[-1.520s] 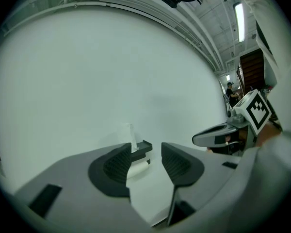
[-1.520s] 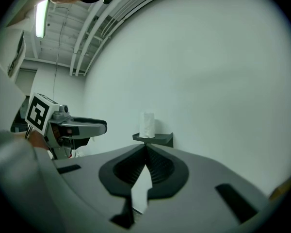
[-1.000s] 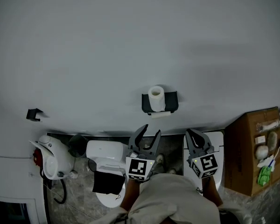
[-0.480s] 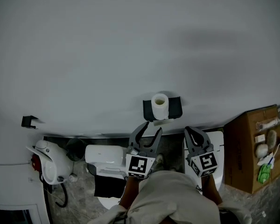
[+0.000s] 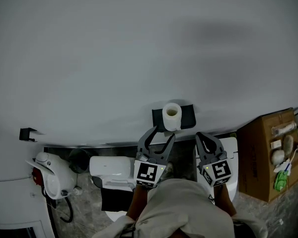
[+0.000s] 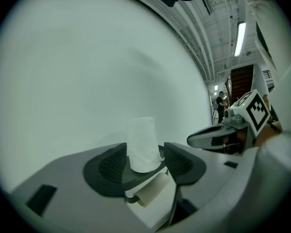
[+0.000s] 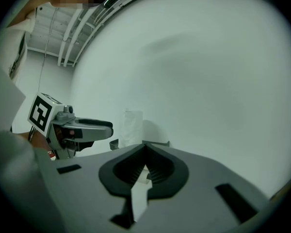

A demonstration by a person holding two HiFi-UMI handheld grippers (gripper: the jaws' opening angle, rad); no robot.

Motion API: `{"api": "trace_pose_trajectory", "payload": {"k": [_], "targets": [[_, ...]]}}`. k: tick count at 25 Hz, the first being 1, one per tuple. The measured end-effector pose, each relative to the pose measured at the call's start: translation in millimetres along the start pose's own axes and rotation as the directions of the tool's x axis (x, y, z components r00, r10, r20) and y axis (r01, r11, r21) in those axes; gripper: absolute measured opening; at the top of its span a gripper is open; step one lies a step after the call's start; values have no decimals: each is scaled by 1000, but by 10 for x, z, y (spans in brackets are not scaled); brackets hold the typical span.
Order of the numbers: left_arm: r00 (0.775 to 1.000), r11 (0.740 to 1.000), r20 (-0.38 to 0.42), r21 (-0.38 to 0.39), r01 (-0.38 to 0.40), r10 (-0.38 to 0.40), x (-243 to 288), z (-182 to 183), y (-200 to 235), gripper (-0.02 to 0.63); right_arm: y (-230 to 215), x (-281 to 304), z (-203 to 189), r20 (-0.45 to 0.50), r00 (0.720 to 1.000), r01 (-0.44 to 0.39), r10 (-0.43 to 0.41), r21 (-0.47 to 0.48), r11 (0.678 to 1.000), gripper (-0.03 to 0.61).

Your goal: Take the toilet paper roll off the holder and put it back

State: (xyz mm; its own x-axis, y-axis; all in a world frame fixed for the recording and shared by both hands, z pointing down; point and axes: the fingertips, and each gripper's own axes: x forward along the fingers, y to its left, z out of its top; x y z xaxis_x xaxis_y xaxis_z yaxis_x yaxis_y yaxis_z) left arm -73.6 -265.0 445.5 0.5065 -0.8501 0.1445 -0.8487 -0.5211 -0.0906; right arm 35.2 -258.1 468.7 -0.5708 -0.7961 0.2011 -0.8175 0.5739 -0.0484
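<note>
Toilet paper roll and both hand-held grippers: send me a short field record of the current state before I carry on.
roll: toilet paper roll standing upright on the black holder on the wall
left: left hand-held gripper has its jaws apart and they have just been opening; roll lines up with the gap, pads not pressing on it
right: right hand-held gripper has its jaws together, empty, to the right of the roll
stage: roll not yet lifted off

The white toilet paper roll (image 5: pixel 172 116) stands upright on the black holder (image 5: pixel 187 118), which is fixed on the pale wall (image 5: pixel 139 58).
</note>
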Motion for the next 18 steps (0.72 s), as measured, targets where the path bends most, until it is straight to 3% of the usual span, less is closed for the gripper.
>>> {"api": "trace_pose_trajectory", "payload": {"k": [8, 18], "targets": [[999, 999, -27, -17, 47, -48, 172, -41, 3, 314, -61, 58, 4, -6, 1000, 21, -21, 2, 1000, -3], [995, 996, -40, -11, 87, -88, 339, -36, 42, 330, -73, 106, 5, -14, 999, 47, -47, 4, 999, -4]]}}
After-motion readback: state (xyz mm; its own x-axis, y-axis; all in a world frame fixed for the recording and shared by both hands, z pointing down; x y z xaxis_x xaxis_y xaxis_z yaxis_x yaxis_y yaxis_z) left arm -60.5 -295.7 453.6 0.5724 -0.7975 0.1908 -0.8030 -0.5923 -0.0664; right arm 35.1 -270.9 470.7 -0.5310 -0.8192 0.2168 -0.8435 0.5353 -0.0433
